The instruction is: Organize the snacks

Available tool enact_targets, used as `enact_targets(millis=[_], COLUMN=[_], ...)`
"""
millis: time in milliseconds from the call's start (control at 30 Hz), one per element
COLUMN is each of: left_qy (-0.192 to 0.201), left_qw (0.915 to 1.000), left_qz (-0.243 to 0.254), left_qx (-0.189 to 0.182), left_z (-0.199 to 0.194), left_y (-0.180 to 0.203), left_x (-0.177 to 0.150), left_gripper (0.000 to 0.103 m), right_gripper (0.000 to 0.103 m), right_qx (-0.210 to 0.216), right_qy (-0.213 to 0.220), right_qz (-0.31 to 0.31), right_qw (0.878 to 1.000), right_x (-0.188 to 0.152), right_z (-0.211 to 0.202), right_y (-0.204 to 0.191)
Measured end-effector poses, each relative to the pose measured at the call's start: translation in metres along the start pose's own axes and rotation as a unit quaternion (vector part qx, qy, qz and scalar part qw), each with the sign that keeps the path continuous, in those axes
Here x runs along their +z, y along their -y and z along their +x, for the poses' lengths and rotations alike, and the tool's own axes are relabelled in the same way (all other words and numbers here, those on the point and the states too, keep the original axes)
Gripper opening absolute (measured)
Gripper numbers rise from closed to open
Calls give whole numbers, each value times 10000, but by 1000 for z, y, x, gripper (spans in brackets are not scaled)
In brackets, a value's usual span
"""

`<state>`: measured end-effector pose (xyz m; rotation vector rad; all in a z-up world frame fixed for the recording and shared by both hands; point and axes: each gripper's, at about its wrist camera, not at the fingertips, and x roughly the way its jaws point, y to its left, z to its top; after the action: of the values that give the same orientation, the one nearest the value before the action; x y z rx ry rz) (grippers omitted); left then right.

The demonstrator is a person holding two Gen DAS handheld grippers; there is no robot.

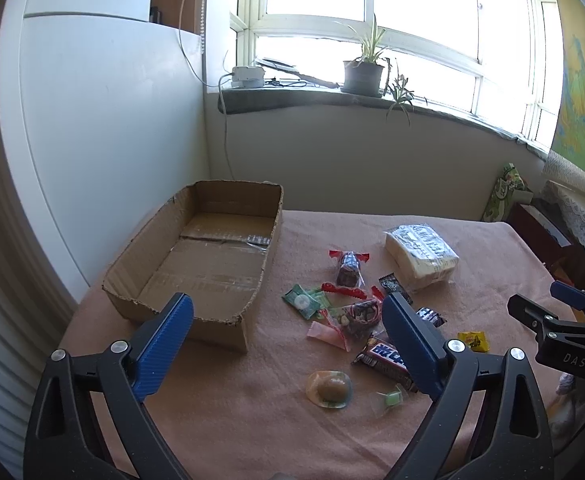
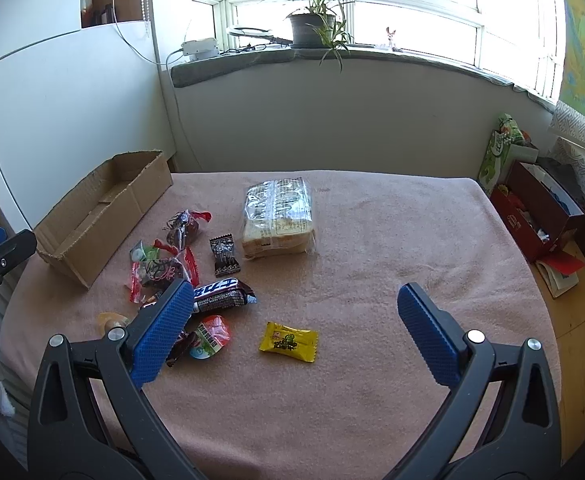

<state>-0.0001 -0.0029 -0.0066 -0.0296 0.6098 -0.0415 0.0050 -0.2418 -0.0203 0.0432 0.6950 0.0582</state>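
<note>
An empty cardboard box (image 1: 196, 256) stands at the table's left; it also shows in the right wrist view (image 2: 96, 216). Several small wrapped snacks lie beside it, among them a chocolate bar (image 2: 220, 296), a yellow candy packet (image 2: 288, 341) and a jelly cup (image 1: 329, 390). A clear bag of sliced bread (image 2: 278, 218) lies further back, also in the left wrist view (image 1: 420, 254). My left gripper (image 1: 288, 314) is open and empty above the table's near edge, between box and snacks. My right gripper (image 2: 295, 300) is open and empty above the yellow packet; it shows in the left wrist view (image 1: 548, 304).
A pink cloth (image 2: 372, 240) covers the table. A red box (image 2: 540, 216) and a green packet (image 2: 500, 148) stand off the table's right side. A wall and a windowsill with a potted plant (image 2: 312, 28) lie behind the table.
</note>
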Motion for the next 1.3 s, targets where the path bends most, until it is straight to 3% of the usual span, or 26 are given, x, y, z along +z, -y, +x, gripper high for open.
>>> enact_targets(millis=[200, 467, 567, 667, 767, 867, 1000, 1300], left_qy=[-131, -414, -672, -853, -1041, -1226, -1448, -1642], left_qw=[9999, 9990, 9974, 9959, 9933, 9901, 9857, 9818], left_qz=[-64, -180, -246, -267, -290, -290, -245, -193], left_qx=[-4, 11, -83, -160, -401, -618, -825, -938], left_z=[5, 13, 20, 25, 29, 35, 45, 60], left_y=[-5, -23, -27, -27, -21, -14, -5, 3], left_x=[-4, -16, -25, -33, -40, -47, -57, -62], left_gripper=[92, 77, 70, 64, 61, 55, 54, 49], right_gripper=[103, 103, 94, 94, 84, 80, 73, 71], right_qx=[73, 50, 82, 139, 216, 308, 329, 356], right_qy=[-61, -188, -296, -409, -534, -680, -811, -1094], right_qz=[-3, 0, 22, -4, -73, -74, -59, 52], right_qw=[10000, 9998, 9995, 9991, 9983, 9972, 9961, 9934], right_x=[-5, -16, -22, -27, -32, -37, -40, -43], right_z=[3, 10, 14, 20, 26, 34, 47, 73], right_y=[2, 10, 14, 14, 10, 8, 8, 11])
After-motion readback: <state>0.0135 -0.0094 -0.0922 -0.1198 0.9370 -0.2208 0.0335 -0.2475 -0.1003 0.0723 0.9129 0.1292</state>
